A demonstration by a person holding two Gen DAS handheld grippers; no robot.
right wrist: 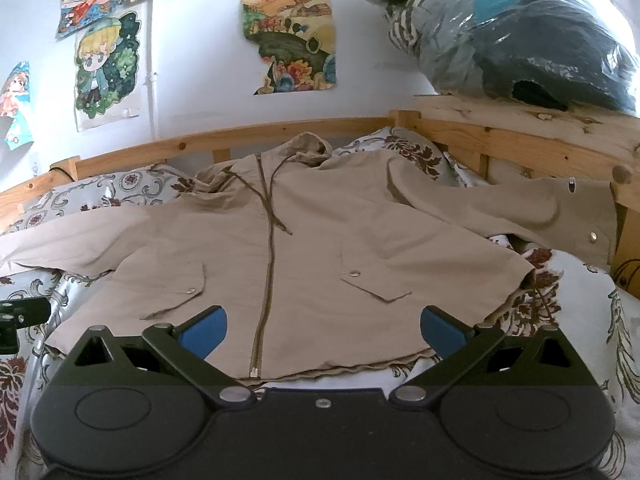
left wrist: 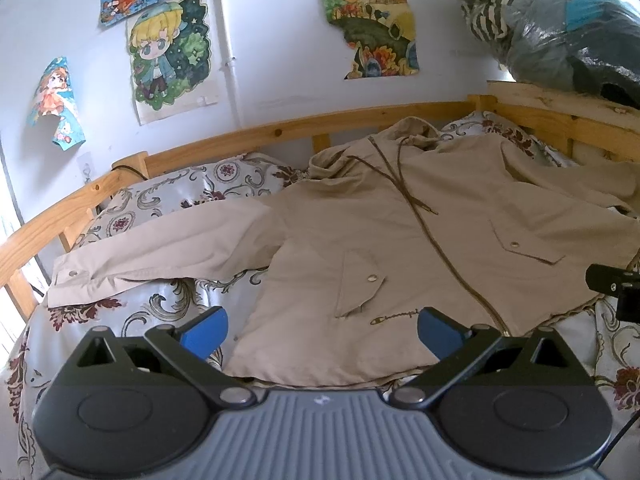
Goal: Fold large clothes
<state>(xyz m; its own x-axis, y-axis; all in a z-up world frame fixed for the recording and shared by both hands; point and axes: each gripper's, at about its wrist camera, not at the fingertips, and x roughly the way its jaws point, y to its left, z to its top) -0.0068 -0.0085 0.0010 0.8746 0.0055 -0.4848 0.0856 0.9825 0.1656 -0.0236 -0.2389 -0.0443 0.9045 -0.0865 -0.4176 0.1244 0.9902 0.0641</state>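
A beige hooded zip jacket point(left wrist: 400, 232) lies spread flat, front up, on a floral bedspread point(left wrist: 160, 312), sleeves out to both sides. It also fills the right wrist view point(right wrist: 304, 248). My left gripper point(left wrist: 322, 332) is open and empty, its blue pads over the jacket's lower left hem. My right gripper point(right wrist: 322, 330) is open and empty, above the lower hem near the zip end. The right gripper's edge shows in the left wrist view point(left wrist: 616, 280). The left gripper's edge shows in the right wrist view point(right wrist: 20, 316).
A wooden bed rail point(left wrist: 240, 140) runs behind the jacket along a white wall with cartoon posters point(left wrist: 168, 52). A plastic bag of clothes point(right wrist: 520, 36) sits on a wooden shelf point(right wrist: 520, 124) at the right. The right sleeve point(right wrist: 560, 208) reaches the rail.
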